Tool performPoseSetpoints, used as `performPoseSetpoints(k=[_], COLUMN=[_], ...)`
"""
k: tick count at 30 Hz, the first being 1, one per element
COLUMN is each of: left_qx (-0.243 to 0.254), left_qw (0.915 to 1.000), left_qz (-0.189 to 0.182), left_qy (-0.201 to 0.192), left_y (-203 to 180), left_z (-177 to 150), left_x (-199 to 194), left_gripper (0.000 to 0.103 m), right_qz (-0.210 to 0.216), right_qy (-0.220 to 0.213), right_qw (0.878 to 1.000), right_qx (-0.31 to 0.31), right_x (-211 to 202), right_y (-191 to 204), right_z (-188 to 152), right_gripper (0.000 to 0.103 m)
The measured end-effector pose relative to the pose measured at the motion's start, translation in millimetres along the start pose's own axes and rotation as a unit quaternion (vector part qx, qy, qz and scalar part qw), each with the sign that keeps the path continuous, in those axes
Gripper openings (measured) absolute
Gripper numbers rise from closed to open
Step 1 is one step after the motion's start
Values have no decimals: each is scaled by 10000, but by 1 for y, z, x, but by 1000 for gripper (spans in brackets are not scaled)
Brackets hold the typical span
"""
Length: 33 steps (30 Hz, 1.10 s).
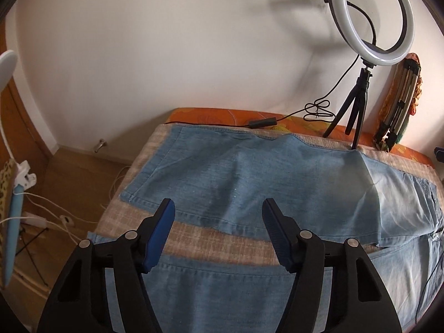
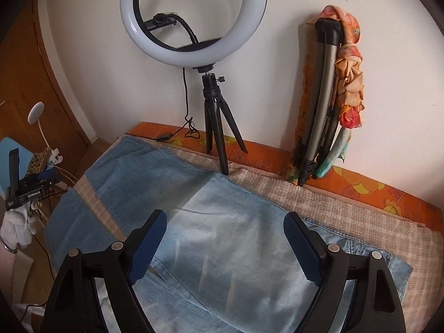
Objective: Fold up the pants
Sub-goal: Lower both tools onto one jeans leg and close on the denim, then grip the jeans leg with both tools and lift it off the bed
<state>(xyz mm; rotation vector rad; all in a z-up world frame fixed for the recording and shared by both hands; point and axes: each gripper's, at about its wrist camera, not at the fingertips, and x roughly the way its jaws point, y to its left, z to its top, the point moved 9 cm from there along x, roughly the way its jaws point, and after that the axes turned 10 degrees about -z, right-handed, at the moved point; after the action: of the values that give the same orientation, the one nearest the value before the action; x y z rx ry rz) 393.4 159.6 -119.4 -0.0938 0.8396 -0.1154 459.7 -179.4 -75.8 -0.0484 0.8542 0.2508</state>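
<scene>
At nine o'clock in the left wrist view, a white clip lamp (image 1: 11,127) and loose white cables stood over the wooden floor (image 1: 75,177), well apart from the work. Moving right, the left hand-held gripper (image 1: 217,208) hung wide open and empty above the jeans (image 1: 249,174), which lay spread flat on a bed covered by a woven beige plaid blanket (image 1: 222,240); the two legs ran apart, with a strip of blanket showing between them. The denim looked soft, faded pale blue, with stitched hems and a few shallow creases. At one o'clock a ring light (image 1: 374,16) on a small black tripod stood at the far edge of the bed, one foot just beside the far leg. In the right wrist view the right hand-held gripper (image 2: 224,219) was likewise wide and holding nothing, poised over the paler seat and waistband end. Folding appeared not yet begun. The next move likely called for each gripper to close on an outer edge of one leg and carry it over the other, keeping clear of the tripod.
</scene>
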Motion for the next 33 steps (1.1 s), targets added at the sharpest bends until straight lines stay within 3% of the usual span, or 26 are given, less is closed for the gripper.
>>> performPoseSetpoints(k=[2, 6, 12, 15, 19, 26, 29, 32, 33], left_qx=[-79, -37, 57, 44, 14, 34, 30, -1, -58], left_qw=[9998, 9993, 9975, 9962, 9958, 9967, 9970, 9966, 9961], left_qz=[-90, -53, -38, -78, -128, -248, -267, -334, -371], left_qy=[149, 380, 701, 869, 905, 766, 726, 759, 799], left_y=[3, 4, 7, 10, 14, 16, 16, 16, 17], left_z=[3, 7, 5, 0, -6, -3, -2, -2, -2], left_x=[24, 67, 118, 137, 148, 149, 150, 149, 149], left_gripper=[53, 48, 36, 29, 29, 29, 29, 29, 32], right_qz=[80, 320, 472, 610, 762, 563, 615, 589, 563], right_qy=[170, 469, 694, 716, 703, 890, 890, 844, 800], right_qw=[9998, 9984, 9963, 9953, 9941, 9932, 9930, 9930, 9931], right_qx=[-15, -42, -186, -217, -306, -489, -478, -579, -639], right_x=[33, 93, 162, 182, 200, 221, 216, 205, 200], right_y=[2, 9, 23, 30, 43, 48, 53, 59, 61], right_z=[6, 16, 24, 25, 28, 22, 21, 18, 18], right_gripper=[79, 72, 71, 71, 71, 70, 33, 10, 7])
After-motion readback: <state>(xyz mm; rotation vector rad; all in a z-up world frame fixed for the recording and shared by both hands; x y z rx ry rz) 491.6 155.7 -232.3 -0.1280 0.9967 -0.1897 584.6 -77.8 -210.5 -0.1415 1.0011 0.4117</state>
